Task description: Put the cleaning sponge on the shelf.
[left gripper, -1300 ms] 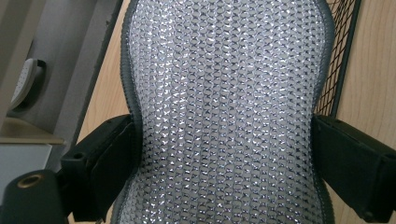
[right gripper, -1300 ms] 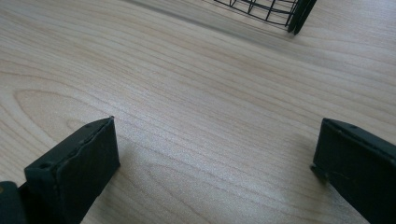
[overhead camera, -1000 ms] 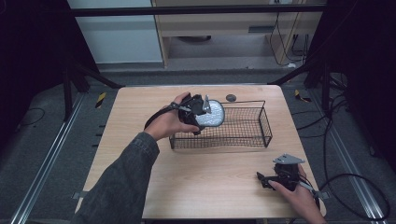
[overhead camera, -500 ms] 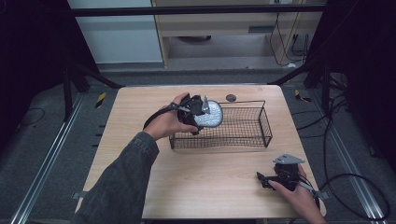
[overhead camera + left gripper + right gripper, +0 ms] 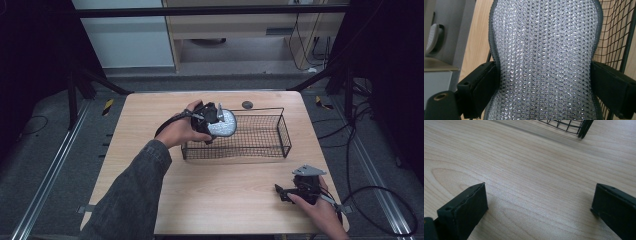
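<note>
Left gripper (image 5: 216, 119) clamped on silvery glittering mesh pad (image 5: 223, 123), held above left end of black wire basket (image 5: 280, 131), centre of frame. Right gripper (image 5: 284, 192) open, resting lower right on pale wooden table (image 5: 235, 185), well apart.

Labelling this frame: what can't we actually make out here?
- Silver mesh pad, left gripper view: top and bottom ends cut off by the frame; it hides the basket floor behind.
- Same pad, high view: partly hidden by the left gripper.
- Small dark disc beyond the wire basket, high view: too small to identify.

Dark denim sleeve (image 5: 131, 195); black tools, grey plate (image 5: 308, 170)
</note>
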### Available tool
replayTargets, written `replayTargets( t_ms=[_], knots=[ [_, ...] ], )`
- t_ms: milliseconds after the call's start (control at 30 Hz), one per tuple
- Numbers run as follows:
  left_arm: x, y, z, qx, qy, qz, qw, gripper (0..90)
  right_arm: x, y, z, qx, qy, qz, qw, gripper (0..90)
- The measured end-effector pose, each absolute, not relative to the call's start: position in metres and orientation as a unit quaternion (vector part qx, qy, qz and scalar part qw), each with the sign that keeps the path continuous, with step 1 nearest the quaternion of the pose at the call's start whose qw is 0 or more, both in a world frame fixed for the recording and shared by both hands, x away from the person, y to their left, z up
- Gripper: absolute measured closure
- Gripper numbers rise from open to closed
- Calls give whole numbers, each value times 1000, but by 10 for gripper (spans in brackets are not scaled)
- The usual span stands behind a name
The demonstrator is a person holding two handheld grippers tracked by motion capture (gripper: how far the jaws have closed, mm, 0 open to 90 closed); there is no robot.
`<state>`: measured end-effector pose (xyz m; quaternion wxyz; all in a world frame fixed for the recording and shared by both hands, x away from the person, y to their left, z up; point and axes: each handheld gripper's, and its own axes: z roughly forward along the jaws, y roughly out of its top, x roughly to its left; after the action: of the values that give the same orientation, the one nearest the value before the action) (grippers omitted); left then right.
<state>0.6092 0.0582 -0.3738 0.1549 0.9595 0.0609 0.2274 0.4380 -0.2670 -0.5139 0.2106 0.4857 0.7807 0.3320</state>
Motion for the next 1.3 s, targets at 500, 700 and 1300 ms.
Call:
replayTargets(
  t_ms=[500, 700, 1300],
  knots=[
    [614, 59, -379, 960, 85, 202, 177, 43, 438, -267, -514, 486, 781, 332, 211, 3],
    [610, 62, -374, 958, 86, 202, 186, 61, 438, -267, -514, 486, 781, 332, 211, 3],
    [597, 64, -366, 948, 113, 185, 233, 49, 438, -267, -514, 486, 780, 333, 210, 3]
  ],
)
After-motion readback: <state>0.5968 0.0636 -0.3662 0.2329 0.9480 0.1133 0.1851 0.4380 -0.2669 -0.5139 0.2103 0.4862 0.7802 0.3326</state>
